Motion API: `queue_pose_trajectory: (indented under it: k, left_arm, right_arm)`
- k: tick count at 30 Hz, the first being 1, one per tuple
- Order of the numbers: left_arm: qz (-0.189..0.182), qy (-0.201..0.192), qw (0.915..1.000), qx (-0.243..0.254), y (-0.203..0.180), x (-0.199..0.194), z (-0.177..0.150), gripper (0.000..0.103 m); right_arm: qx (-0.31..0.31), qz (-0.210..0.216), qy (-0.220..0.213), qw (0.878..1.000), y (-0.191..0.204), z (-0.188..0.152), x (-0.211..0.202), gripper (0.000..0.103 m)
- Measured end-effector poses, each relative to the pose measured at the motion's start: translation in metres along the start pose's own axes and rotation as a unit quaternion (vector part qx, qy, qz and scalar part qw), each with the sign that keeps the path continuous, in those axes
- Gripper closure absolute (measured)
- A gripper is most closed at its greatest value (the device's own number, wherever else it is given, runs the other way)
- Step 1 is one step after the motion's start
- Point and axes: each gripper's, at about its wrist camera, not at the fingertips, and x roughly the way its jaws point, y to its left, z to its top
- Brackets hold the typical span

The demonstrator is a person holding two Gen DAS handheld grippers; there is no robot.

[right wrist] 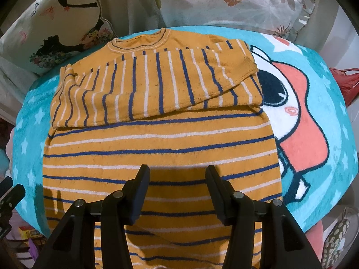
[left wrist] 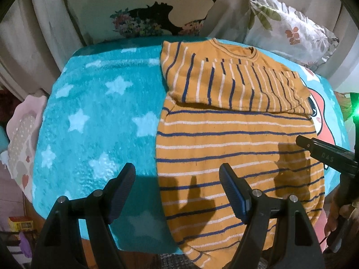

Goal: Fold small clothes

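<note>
A mustard-yellow striped sweater (right wrist: pixel 157 148) lies flat on a turquoise star-print blanket (left wrist: pixel 94 116), neckline toward the top of the frame and both sleeves (right wrist: pixel 157 83) already laid crosswise over the chest. The hem hangs toward the bottom edge of both views, spilling over the blanket's near edge.

The left hand-held gripper (left wrist: pixel 177 188) hovers with its fingers apart and nothing between them, straddling the sweater's left side seam in the lower centre of the left wrist view: one finger over blanket, the other over knit. The right hand-held gripper (right wrist: pixel 177 190) is likewise spread and empty, poised above the lower body of the garment at the bottom centre of its own view. Neither appears to touch the cloth, though contact cannot be ruled out.

The step in hand looks to be the bottom-to-top fold. Done well, each gripper would pinch a hem corner through both layers, lift evenly, and carry the hem up to the neckline (right wrist: pixel 139 40) without dragging the crossed sleeves out of place. The loose knit is likely to sag between the two grips, so keeping them level matters.

Floral pillows (right wrist: pixel 235 2) line the top of the frame.
</note>
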Motion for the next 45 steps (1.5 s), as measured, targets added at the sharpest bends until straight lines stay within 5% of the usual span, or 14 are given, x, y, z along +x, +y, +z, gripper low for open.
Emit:
queue_pose_trajectory:
  k: [34,45]
  left_arm:
    - [-0.016,0.02,0.9996,0.011,0.003,0.009,-0.012,0.027]
    - [0.024,0.007,0.9995,-0.018,0.005,-0.001,-0.026,0.027]
  right_arm:
    - [0.02,-0.015,0.009,1.0,-0.004,-0.023,-0.003,0.047]
    - [0.029,-0.005,0.004,1.0,-0.028,-0.036,-0.01,0.047]
